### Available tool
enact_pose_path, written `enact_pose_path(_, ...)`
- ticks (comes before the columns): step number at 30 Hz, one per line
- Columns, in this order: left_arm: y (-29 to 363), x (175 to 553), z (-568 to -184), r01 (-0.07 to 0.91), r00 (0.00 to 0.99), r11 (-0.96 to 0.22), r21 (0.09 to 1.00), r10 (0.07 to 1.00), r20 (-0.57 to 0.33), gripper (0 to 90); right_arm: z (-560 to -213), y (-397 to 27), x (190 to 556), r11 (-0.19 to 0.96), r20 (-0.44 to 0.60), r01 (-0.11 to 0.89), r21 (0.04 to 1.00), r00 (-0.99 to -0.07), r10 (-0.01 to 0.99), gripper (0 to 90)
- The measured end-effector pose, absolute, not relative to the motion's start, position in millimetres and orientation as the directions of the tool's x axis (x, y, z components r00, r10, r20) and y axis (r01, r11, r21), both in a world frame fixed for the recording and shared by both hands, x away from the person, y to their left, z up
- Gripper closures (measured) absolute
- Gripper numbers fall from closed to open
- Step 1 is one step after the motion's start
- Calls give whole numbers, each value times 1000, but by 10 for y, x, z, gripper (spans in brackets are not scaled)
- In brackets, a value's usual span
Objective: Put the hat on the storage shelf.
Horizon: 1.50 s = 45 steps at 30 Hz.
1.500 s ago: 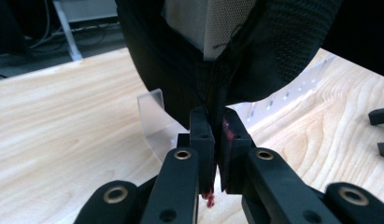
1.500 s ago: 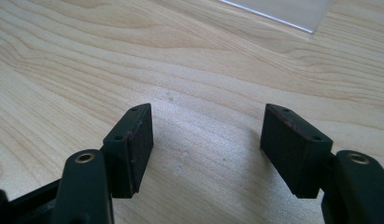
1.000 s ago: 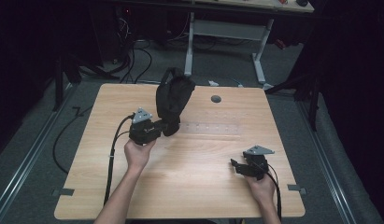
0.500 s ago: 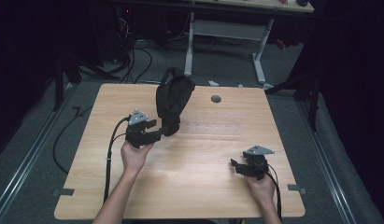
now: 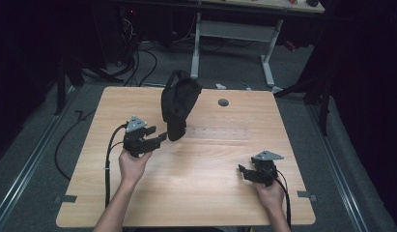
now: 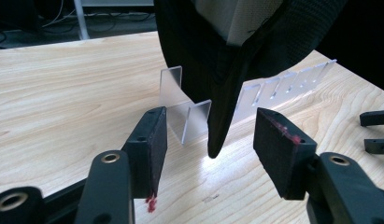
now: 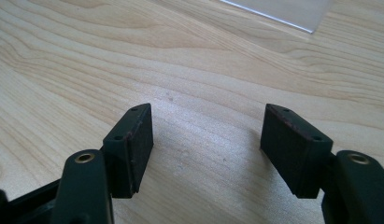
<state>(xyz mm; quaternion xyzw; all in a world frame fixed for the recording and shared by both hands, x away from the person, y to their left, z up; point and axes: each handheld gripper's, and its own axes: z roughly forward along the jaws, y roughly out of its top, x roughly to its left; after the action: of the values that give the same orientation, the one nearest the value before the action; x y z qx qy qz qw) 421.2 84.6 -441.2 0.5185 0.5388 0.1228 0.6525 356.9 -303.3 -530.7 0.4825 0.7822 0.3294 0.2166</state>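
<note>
A black cap (image 5: 179, 104) hangs upright on a clear plastic stand (image 5: 220, 131) at the middle of the wooden table (image 5: 196, 193). My left gripper (image 5: 160, 137) sits just left of the cap's lower tip, and its jaws have just been opening. In the left gripper view the cap (image 6: 227, 70) hangs with its tip ahead of the gap of the left gripper (image 6: 210, 154), touched by neither pad, and the clear stand (image 6: 185, 116) is behind it. My right gripper (image 5: 242, 171) rests open at the right front; the right gripper (image 7: 208, 149) has bare wood between its pads.
A round grommet hole (image 5: 223, 102) lies in the table behind the cap. The corner of a clear plate (image 7: 283, 11) lies ahead of the right gripper. Cables (image 5: 109, 159) trail off the left side, and a desk frame (image 5: 234, 34) stands beyond the far edge.
The left gripper let go of the cap's lower edge, opened its jaws, and drew back a little to the left. The right gripper stayed put.
</note>
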Motion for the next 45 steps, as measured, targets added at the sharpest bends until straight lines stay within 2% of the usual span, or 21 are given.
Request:
enact_pose_path(14,972,4069,-4375,385,379,447,807,721,-580,434,-5307,-3033,3570,317,-21,612,724,-440,898,347)
enact_pose_path(22,984,3974,-4408,366,362,406,837,767,-530,439,-5307,-3030,3568,314,-19,614,724,-437,899,347)
enact_pose_path(45,1162,3817,-4602,394,319,415,820,775,-545,404,-5307,-3030,3568,314,-19,614,724,-437,899,346)
